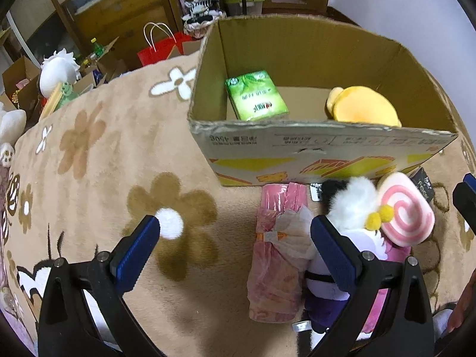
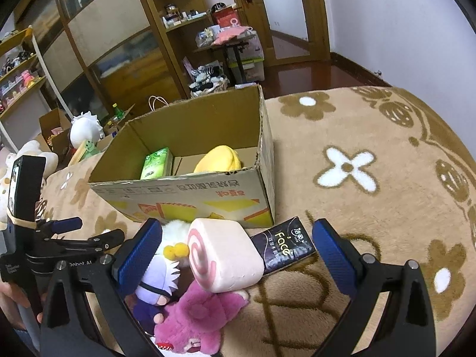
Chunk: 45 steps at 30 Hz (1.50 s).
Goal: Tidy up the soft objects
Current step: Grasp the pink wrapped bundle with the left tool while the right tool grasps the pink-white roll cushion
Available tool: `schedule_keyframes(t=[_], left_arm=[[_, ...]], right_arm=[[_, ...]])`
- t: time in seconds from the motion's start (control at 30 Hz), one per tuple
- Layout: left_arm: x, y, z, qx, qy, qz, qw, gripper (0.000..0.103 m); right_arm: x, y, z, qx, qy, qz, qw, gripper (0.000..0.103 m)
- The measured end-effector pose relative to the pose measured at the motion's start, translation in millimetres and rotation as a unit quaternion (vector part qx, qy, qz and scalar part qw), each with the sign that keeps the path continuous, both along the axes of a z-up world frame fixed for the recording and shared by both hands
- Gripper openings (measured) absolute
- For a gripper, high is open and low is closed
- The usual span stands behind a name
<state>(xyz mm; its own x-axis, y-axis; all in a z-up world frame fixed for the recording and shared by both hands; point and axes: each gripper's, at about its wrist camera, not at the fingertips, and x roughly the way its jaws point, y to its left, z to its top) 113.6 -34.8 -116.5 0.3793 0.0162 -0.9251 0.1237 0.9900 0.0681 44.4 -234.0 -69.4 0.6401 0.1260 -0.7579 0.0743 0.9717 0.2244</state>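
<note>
The left gripper (image 1: 235,235) hangs over the tan flower blanket (image 1: 89,163), and its blue fingers (image 1: 135,255) are spread wide with nothing between them. Just to the right of that gap lies a pink tissue pack (image 1: 276,255) (its wrapper looks crinkly). Next to it, touching, is a little pile of soft toys: a white-haired doll in purple (image 2: 157,282), a pink swirl roll cushion (image 2: 223,255) lying on top of the pile, and a fuzzy magenta plush (image 2: 196,324) under the roll. The right gripper (image 2: 238,255) sits over this pile with its fingers (image 2: 333,255) apart too; the roll cushion is between them, but they do not squeeze it. A dark tissue pack (image 2: 282,245) with the word "Face" lies just beside the roll, on its right.

Behind the pile stands an open cardboard box (image 1: 297,151). Inside it are a green tissue pack (image 1: 255,95) on the left and a yellow plush (image 1: 363,107) on the right, well apart.
</note>
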Motion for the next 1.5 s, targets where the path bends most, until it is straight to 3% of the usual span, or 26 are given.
schedule_keyframes(t=[0.33, 0.8, 0.97, 1.1, 1.23, 1.37, 1.5], left_arm=[[7.4, -12.6, -22.1, 0.019, 0.025, -0.018, 0.9993, 0.1], [19.9, -13.3, -45.1, 0.015, 0.062, -0.022, 0.9977, 0.1], [24.0, -12.2, -49.2, 0.007, 0.066, -0.016, 0.9976, 0.1], [26.1, -9.8, -51.9, 0.0, 0.071, -0.012, 0.9974, 0.1], [28.4, -3.1, -54.7, -0.021, 0.083, -0.007, 0.9963, 0.091], [28.0, -1.3, -55.0, -0.03, 0.083, -0.006, 0.996, 0.086], [28.4, -0.5, -55.1, -0.048, 0.09, -0.008, 0.9948, 0.073]], right_arm=[[11.2, -0.2, -16.9, 0.008, 0.024, 0.001, 1.0, 0.103], [21.9, 5.1, -38.2, 0.008, 0.061, 0.007, 0.998, 0.103], [23.9, 7.0, -45.7, 0.013, 0.077, 0.017, 0.997, 0.096], [24.4, 10.6, -50.5, 0.016, 0.088, 0.029, 0.996, 0.083], [24.1, 15.0, -49.4, 0.019, 0.088, 0.043, 0.995, 0.066], [22.9, 18.9, -48.5, 0.015, 0.089, 0.053, 0.995, 0.06], [22.0, 21.1, -47.0, 0.01, 0.089, 0.059, 0.994, 0.052]])
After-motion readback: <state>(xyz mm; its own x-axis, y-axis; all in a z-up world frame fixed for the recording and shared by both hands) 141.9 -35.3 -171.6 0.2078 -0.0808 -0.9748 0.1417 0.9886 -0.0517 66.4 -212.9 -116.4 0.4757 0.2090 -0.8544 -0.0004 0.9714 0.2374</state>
